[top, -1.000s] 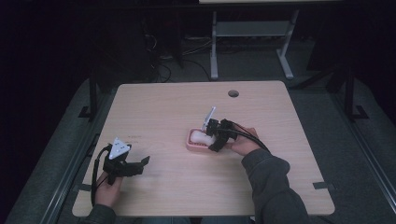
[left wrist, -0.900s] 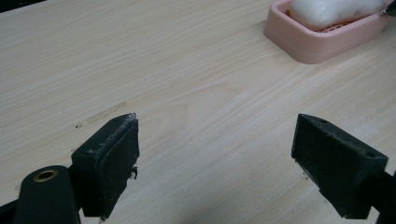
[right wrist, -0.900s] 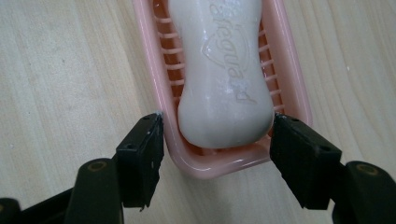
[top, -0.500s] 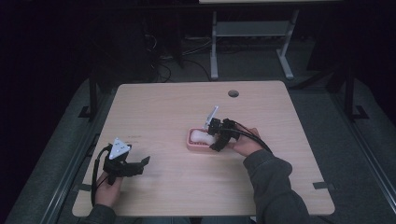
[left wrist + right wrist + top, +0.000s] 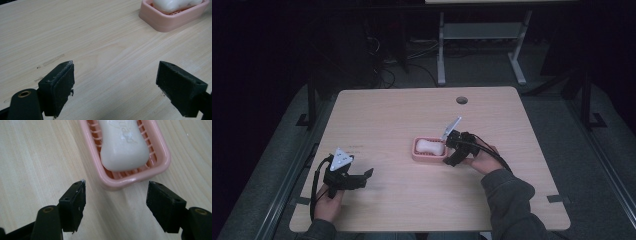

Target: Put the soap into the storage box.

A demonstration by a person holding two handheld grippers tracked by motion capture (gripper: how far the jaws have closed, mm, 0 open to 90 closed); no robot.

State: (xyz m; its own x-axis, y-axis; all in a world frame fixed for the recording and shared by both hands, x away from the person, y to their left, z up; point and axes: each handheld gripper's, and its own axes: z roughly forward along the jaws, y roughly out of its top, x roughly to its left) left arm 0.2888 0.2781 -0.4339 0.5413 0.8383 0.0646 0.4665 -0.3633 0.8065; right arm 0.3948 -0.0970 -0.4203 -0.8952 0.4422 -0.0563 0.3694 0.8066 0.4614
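A white bar of soap (image 5: 428, 146) (image 5: 123, 145) (image 5: 175, 5) lies in a pink slatted soap dish (image 5: 418, 156) (image 5: 163, 157) (image 5: 170, 21) near the middle of the wooden table (image 5: 412, 110). My right gripper (image 5: 449, 151) (image 5: 116, 195) is just right of the dish, open, its jaws having just been opening, with nothing between them; the dish's near end lies just ahead of the jaw tips. My left gripper (image 5: 368, 176) (image 5: 115, 82) rests at the table's front left, open and empty, far from the dish.
A round cable hole (image 5: 461, 100) sits near the table's far edge. Behind the table stands a white desk frame (image 5: 482, 35) among cables on the dark floor. Bare tabletop (image 5: 87, 30) lies between my left gripper and the dish.
My right gripper has drawn back to the right, away from the soap dish, with its jaws wider apart. The soap stays in the dish. My left gripper has not moved.
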